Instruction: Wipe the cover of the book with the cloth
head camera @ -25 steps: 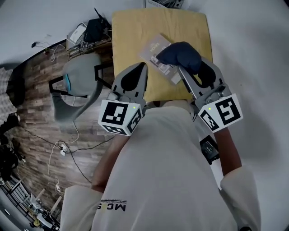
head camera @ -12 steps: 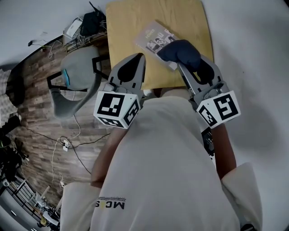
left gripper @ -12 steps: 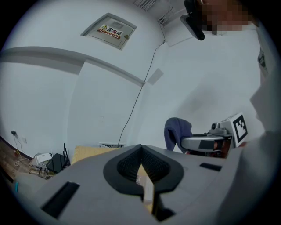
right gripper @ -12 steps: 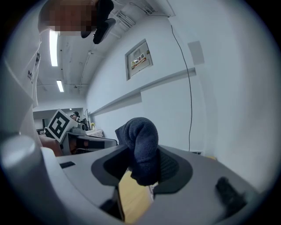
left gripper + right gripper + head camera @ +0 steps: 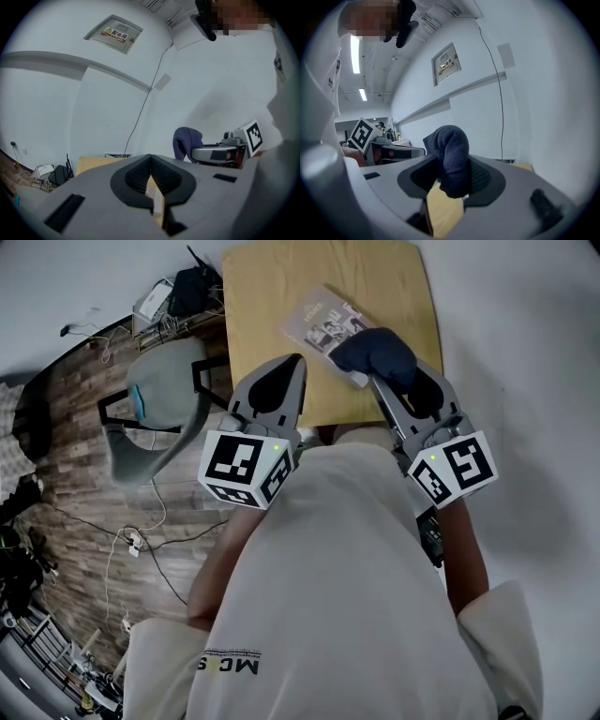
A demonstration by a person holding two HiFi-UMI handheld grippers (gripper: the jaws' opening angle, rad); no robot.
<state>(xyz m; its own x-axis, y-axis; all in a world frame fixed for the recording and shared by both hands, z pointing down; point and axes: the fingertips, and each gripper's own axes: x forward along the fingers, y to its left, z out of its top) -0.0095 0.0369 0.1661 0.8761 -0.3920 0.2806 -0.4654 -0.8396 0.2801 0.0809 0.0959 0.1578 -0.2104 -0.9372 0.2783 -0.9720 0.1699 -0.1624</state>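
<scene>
Well, cloth on illegibly printed book

Office-like workroom, white walls, strip ceiling lights, grey chair, loose floor cables, wall sign

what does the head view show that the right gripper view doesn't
Only the head view shows the book lying on the yellow table, with the grey chair and the cable-strewn wooden floor off to the left. Only the right gripper view shows the wall sign and the ceiling lights. Both show the dark blue cloth clamped in the right gripper fingers, a patch of the yellow table, and the left gripper with its marker cube.
</scene>
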